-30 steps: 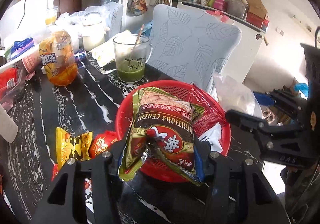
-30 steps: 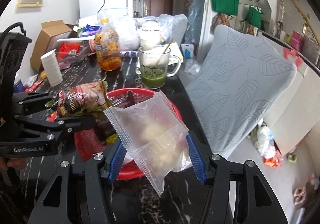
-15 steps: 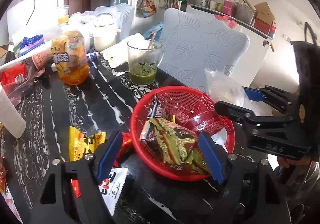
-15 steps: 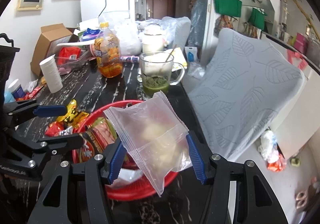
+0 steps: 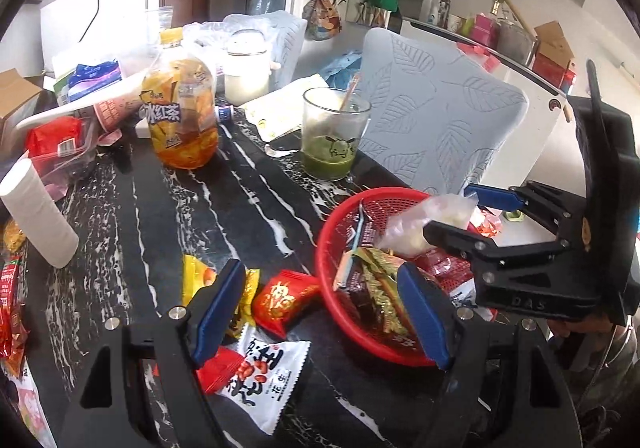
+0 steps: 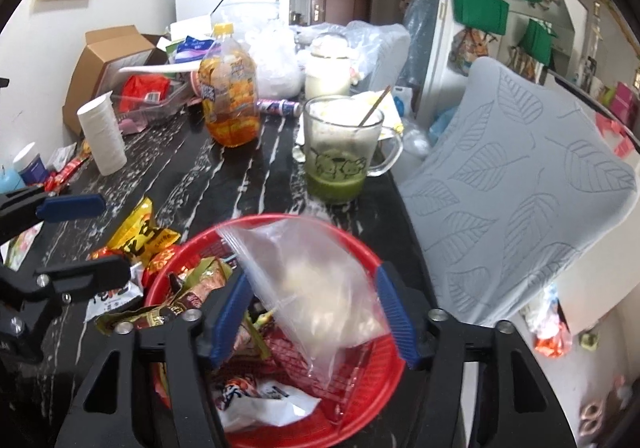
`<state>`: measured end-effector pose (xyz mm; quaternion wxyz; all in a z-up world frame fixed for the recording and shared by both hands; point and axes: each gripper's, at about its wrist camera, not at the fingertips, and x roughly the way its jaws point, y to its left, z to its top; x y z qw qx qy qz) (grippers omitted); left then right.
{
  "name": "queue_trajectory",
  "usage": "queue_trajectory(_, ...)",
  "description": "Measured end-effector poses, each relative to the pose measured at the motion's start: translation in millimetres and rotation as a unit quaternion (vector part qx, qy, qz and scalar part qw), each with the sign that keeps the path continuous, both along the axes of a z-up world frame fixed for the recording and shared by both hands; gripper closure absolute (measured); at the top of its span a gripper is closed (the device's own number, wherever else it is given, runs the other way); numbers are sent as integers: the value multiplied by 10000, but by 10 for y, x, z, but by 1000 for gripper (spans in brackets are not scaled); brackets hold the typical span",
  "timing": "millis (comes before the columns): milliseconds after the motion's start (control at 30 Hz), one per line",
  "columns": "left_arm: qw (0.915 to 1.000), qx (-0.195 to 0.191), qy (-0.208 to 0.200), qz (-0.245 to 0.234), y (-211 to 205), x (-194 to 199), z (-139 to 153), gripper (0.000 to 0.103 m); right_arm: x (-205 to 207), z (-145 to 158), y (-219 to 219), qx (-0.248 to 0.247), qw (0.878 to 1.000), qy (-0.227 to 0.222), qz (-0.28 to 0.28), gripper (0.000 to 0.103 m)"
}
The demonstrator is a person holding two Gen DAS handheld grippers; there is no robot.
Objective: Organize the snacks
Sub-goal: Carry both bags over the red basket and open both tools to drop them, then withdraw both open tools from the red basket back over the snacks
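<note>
right wrist: clear bag (image 6: pixel 320 288) over red basket (image 6: pixel 384 400)

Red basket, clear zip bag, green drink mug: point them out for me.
Red basket (image 6: pixel 390 370), right wrist view, near rim.
Clear zip bag (image 6: pixel 316 280), right wrist view, middle of bag.
Green drink mug (image 5: pixel 334 137), left wrist view, glass wall.

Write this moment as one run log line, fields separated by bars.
left gripper: open, empty | right gripper: opening around clear plastic zip bag | round red plastic basket: holds snack packets
</note>
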<state>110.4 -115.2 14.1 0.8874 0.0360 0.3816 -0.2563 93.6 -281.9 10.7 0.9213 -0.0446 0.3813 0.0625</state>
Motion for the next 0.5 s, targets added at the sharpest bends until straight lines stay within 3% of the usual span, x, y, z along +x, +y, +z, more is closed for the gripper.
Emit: queue_trajectory(500, 9994, 21, -177, 297, 238, -167, 128, 26, -158, 74, 189, 16, 9999, -90, 127, 32)
